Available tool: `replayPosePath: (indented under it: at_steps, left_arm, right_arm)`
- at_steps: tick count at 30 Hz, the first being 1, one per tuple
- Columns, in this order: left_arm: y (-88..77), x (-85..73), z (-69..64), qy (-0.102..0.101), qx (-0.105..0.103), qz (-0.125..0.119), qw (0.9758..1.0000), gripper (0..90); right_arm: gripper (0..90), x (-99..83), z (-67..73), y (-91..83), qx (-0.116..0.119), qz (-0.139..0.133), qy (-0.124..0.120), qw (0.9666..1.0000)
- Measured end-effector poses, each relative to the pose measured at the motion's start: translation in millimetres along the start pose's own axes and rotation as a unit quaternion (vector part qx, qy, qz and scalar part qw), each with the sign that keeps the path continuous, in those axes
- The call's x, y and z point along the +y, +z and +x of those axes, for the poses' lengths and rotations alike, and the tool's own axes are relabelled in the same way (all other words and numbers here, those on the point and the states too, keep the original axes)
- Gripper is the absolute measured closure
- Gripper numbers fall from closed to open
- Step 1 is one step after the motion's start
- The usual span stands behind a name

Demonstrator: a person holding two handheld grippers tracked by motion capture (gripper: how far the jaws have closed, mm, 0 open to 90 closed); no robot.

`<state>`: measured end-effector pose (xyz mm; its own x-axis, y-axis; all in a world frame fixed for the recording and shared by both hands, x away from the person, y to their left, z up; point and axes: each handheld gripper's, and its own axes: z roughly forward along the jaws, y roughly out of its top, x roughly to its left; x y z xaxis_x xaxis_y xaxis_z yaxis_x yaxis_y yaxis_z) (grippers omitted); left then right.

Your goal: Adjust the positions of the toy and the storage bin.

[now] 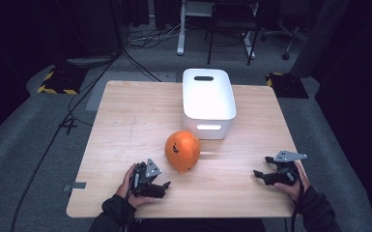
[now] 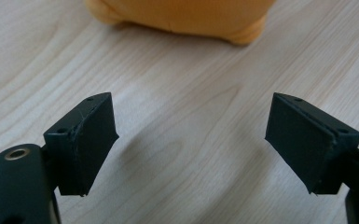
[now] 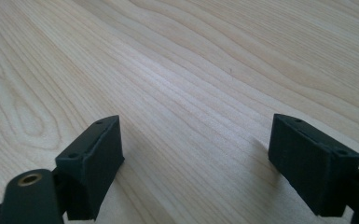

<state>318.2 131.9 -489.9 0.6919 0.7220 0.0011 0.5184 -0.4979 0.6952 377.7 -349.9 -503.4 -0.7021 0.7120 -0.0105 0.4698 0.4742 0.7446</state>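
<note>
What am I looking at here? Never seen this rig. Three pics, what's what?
No robot: a person at a wooden table holds a hand-held two-fingered gripper in each hand. The high view looks down from above the person. It shows the left gripper, the right gripper, an orange plush toy and, behind it, a white bin. The other two pictures come from cameras riding on the grippers, looking along their black fingers. The left gripper view has the toy's underside just ahead; the right gripper view faces bare wood. Both grippers are open and hold nothing.
</note>
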Motion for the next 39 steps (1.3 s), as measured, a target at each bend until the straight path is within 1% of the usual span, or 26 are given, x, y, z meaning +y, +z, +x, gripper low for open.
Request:
replayPosePath:
  at_steps: [1,2,4,5,7,8,9,12,13,14,15,16,17,18,20,21,23,24,25,27,30,33,36,37,38,39]
  left_arm:
    - [-1.9,1.6,-0.8,0.002,0.007,-0.008,0.9999,16.6]
    - [-3.8,3.5,-1.6,0.000,0.002,-0.011,0.9999,16.6]
    - [-6.7,6.7,-3.6,-0.001,0.005,-0.024,0.9997,16.6]
    - [-8.0,8.3,-3.8,0.002,0.004,-0.026,0.9997,16.6]
    - [-10.4,11.4,-5.8,0.003,0.009,-0.034,0.9994,16.6]
    - [-11.4,12.9,-7.2,-0.001,0.009,-0.040,0.9992,16.6]
    - [-13.5,15.3,-8.0,0.003,0.013,-0.042,0.9990,16.6]
    - [-17.2,21.7,-12.7,0.003,0.017,-0.056,0.9983,16.4]
    - [-18.2,23.5,-14.0,0.004,0.018,-0.057,0.9982,16.4]
    - [-19.9,26.7,-16.7,0.005,0.024,-0.063,0.9977,16.4]
    - [-20.9,28.9,-19.4,0.001,0.021,-0.066,0.9976,16.3]
    - [-22.6,31.7,-21.1,0.005,0.024,-0.071,0.9972,16.2]
    - [-23.5,34.4,-22.9,0.008,0.024,-0.074,0.9969,16.2]
    - [-24.5,37.1,-24.9,0.010,0.031,-0.075,0.9967,16.1]
    - [-25.4,42.1,-27.4,0.013,0.036,-0.075,0.9965,16.0]
    - [-25.6,44.5,-28.8,0.009,0.035,-0.078,0.9963,16.0]
    - [-26.2,49.1,-30.4,0.013,0.039,-0.080,0.9960,16.0]
    - [-26.1,51.2,-32.2,0.011,0.040,-0.084,0.9956,16.0]
    - [-26.8,53.4,-32.8,0.014,0.044,-0.084,0.9954,16.0]
    - [-27.8,58.0,-34.3,0.007,0.047,-0.092,0.9946,16.0]
    - [-31.3,65.4,-35.4,0.002,0.051,-0.101,0.9936,16.0]
    - [-33.8,74.7,-37.2,-0.001,0.062,-0.107,0.9923,16.0]
    - [-33.6,83.5,-38.9,-0.016,0.074,-0.114,0.9906,15.9]
    - [-32.6,85.9,-39.2,-0.018,0.078,-0.115,0.9901,15.9]
    - [-30.9,88.1,-39.9,-0.019,0.087,-0.112,0.9897,15.9]
    - [-29.1,90.3,-40.3,-0.017,0.100,-0.109,0.9889,15.9]
  right_arm:
    - [17.6,0.0,-0.5,-0.1,0.001,0.001,-0.003,1.0000]
    - [17.5,0.0,-0.6,-0.1,0.001,0.001,-0.003,1.0000]
    - [17.5,0.1,-0.8,0.1,0.000,0.001,-0.004,1.0000]
    - [17.5,0.1,-0.8,0.1,0.001,0.002,-0.003,1.0000]
    - [17.5,0.1,-0.8,0.1,0.000,0.002,-0.003,1.0000]
    - [17.4,0.1,-0.8,0.2,0.001,0.002,-0.003,1.0000]
    - [17.4,0.1,-0.8,0.2,0.001,0.002,-0.003,1.0000]
    - [17.4,0.2,-0.8,0.2,0.001,0.002,-0.003,1.0000]
    - [17.4,0.2,-0.8,0.2,0.001,0.002,-0.003,1.0000]
    - [17.3,0.2,-0.9,0.3,0.000,0.002,-0.003,1.0000]
    - [17.3,0.4,-0.3,0.6,0.000,0.001,0.001,1.0000]
    - [17.3,0.4,-0.4,0.6,0.000,0.001,0.001,1.0000]
    - [17.3,0.4,-0.5,0.6,0.000,0.001,0.000,1.0000]
    - [17.3,0.4,-0.4,0.6,0.000,0.001,0.000,1.0000]
    - [17.3,0.4,-0.4,0.6,0.000,0.001,0.000,1.0000]
    - [17.3,0.4,-0.4,0.6,0.000,0.001,0.000,1.0000]
    - [17.3,0.4,-0.4,0.6,0.000,0.001,0.000,1.0000]
    - [17.3,0.4,-0.4,0.6,0.000,0.001,0.000,1.0000]
    - [17.3,0.4,-0.3,0.6,0.000,0.001,0.000,1.0000]
    - [17.3,0.4,-0.4,0.6,0.000,0.001,0.000,1.0000]
    - [17.3,0.4,-0.3,0.6,0.000,0.001,0.001,1.0000]
    - [17.3,0.4,-0.4,0.6,0.000,0.001,0.000,1.0000]
    - [17.3,0.4,-0.4,0.6,0.000,0.001,0.000,1.0000]
    - [17.3,0.4,-0.3,0.6,0.000,0.001,0.001,1.0000]
    - [17.3,0.4,-0.4,0.6,0.000,0.001,0.000,1.0000]
    - [17.3,0.4,-0.4,0.6,0.000,0.001,0.000,1.0000]
